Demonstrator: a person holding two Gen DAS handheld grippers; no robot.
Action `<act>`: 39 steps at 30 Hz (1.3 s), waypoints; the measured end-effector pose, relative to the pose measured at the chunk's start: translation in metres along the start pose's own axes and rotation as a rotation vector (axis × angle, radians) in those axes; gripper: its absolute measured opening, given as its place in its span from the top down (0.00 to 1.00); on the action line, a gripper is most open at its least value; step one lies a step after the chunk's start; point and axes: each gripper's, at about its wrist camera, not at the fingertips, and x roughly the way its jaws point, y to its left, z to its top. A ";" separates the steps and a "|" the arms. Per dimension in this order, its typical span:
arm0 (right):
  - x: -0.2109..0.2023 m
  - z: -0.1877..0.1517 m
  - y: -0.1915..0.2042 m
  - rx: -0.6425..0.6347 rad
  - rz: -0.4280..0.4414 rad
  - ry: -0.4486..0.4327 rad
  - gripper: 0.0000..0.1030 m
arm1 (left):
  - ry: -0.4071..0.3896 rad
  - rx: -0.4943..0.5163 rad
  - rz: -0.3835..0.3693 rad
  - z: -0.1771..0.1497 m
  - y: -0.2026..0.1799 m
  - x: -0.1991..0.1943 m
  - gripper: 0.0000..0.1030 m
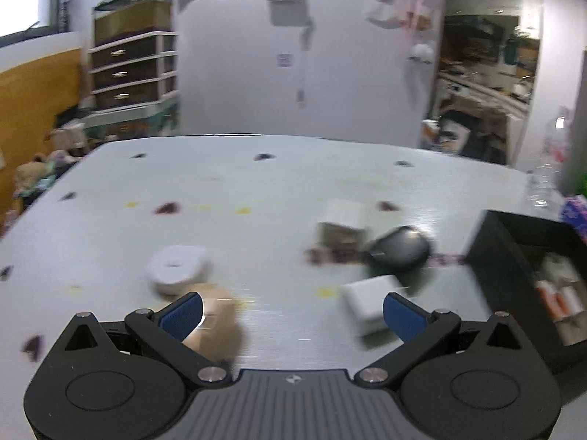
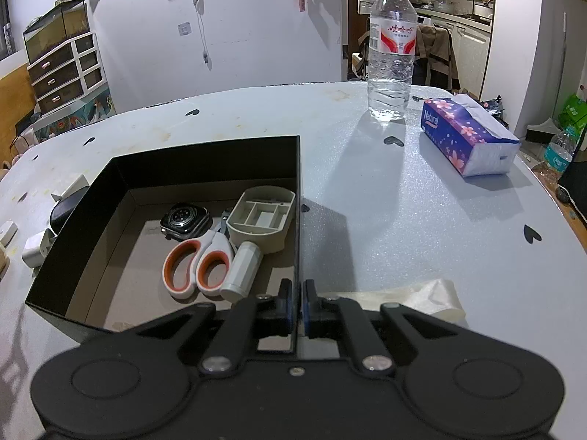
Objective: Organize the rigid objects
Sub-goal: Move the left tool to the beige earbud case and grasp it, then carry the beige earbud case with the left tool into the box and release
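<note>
Your right gripper (image 2: 297, 302) is pinched shut on the right wall of the black box (image 2: 205, 154), one pad inside and one outside, near the box's close corner. Only that view looks down into the box: a watch (image 2: 185, 220), orange-handled scissors (image 2: 200, 266), a white cylinder (image 2: 242, 271) and a grey tray (image 2: 262, 222) lie together on the floor toward the right wall, while the left half of the floor is bare. Right of the box the table (image 2: 367, 198) is open as far as a water bottle (image 2: 392, 47) and a tissue pack (image 2: 466, 135) near the far edge; a pale piece of tape (image 2: 418, 299) lies just beside your gripper. Your left gripper (image 1: 292, 313) is wide open with nothing between its pads, above the table. Its view is blurred, yet it alone shows the loose things left of the box: a white round piece (image 1: 179, 266), a tan block (image 1: 216, 324) by the left pad, a white block (image 1: 368, 302) by the right pad, and farther off a pale box (image 1: 343, 225) touching a dark mouse (image 1: 401, 247). The black box stands at that view's right edge, apart from the mouse. The far half of the table there is bare up to its edge.
</note>
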 end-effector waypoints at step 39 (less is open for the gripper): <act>0.002 0.000 -0.001 0.006 0.003 -0.002 0.95 | -0.013 0.032 -0.225 0.043 -0.010 -0.013 0.59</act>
